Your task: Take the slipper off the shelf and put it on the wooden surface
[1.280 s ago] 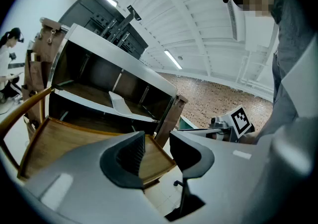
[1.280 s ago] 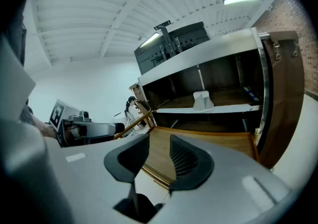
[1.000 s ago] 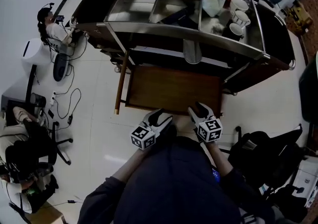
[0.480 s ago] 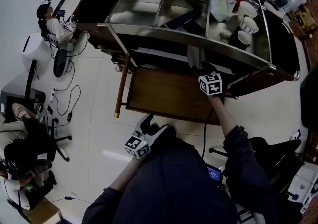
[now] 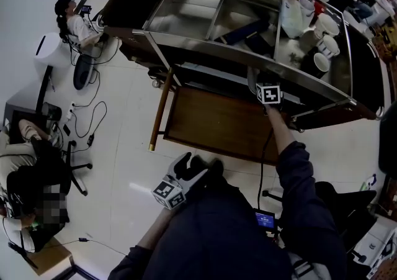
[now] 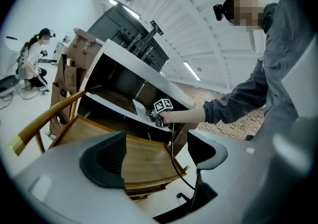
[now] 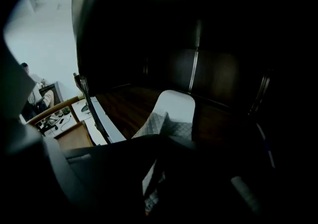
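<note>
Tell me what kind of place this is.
Probably an open lab or office workspace rather than a home: a glossy white floor with loose cables, a wheeled office chair, and a glass-topped cart holding cups.

This is looking like an office or lab work room: a person (image 5: 73, 24) is sitting at a screen, an office chair (image 5: 74, 176) is standing nearby, cables (image 5: 92, 125) are lying across the shiny white floor (image 5: 124, 173), and strip lights (image 6: 191, 70) are shining overhead.
</note>
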A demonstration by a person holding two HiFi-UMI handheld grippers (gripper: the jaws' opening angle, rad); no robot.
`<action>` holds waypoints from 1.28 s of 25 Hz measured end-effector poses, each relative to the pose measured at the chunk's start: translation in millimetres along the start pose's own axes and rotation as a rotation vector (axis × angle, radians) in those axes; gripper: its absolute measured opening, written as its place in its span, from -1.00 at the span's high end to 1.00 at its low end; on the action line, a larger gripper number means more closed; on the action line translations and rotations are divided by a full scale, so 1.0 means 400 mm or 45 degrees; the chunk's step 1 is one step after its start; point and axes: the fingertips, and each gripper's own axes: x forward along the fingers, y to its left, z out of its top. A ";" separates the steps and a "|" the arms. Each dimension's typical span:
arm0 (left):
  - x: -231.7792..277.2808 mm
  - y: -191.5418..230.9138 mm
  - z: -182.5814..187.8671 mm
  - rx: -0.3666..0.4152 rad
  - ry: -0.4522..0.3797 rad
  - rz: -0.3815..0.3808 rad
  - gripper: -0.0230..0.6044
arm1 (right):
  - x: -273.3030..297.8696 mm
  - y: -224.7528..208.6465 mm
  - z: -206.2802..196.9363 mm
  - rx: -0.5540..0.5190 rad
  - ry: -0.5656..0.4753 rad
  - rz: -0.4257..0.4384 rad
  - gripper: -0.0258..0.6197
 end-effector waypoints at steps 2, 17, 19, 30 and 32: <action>0.001 0.012 0.005 0.001 -0.007 0.007 -0.33 | -0.017 0.006 0.008 0.016 -0.027 -0.013 0.90; 0.106 -0.083 -0.015 0.072 0.069 -0.221 -0.28 | -0.444 0.461 -0.314 0.231 -0.155 0.192 0.90; 0.104 -0.097 -0.026 0.077 0.073 -0.236 -0.29 | -0.443 0.500 -0.361 0.286 -0.096 0.232 0.61; 0.091 -0.149 -0.063 0.093 0.057 -0.263 -0.27 | -0.687 0.504 -0.298 0.398 -0.327 0.351 0.75; 0.090 -0.162 -0.069 0.099 0.050 -0.272 -0.22 | -0.749 0.480 -0.304 0.388 -0.367 0.326 0.85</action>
